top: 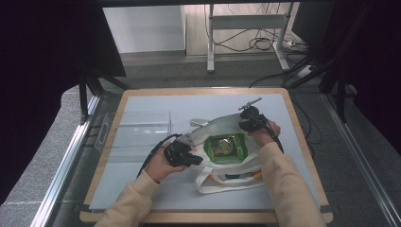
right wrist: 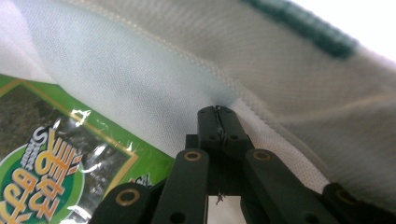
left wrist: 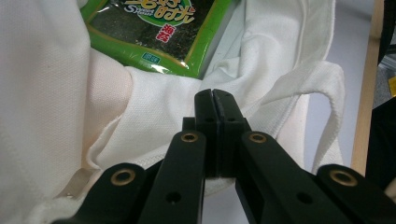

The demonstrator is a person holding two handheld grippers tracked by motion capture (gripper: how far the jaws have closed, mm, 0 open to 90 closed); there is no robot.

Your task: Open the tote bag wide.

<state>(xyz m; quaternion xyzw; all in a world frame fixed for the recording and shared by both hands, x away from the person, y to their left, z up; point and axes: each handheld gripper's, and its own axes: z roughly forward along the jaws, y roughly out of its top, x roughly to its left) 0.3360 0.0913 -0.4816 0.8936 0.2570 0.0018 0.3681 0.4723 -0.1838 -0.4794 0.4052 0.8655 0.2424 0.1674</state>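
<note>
From the high view, a white cloth tote bag lies on the grey mat right of the middle, its mouth spread wide and a green seaweed packet lying flat inside. The left gripper sits at the bag's left rim, the right gripper at its far right rim. A clear plastic tray stands just left of the bag, overhanging the table's wooden edge. Bare mat lies between the bag and the table's near and far edges.

In the left gripper view, the jaws are pressed together, pinching a fold of the bag's hem. The packet lies beyond the fold; yellow and red print shows on it, the word "Sweet" just readable. A bag handle loops off to one side.

In the right gripper view, the jaws are likewise closed tight on the bag's stitched rim. The packet lies beside them, its yellow lettering turned sideways.
</note>
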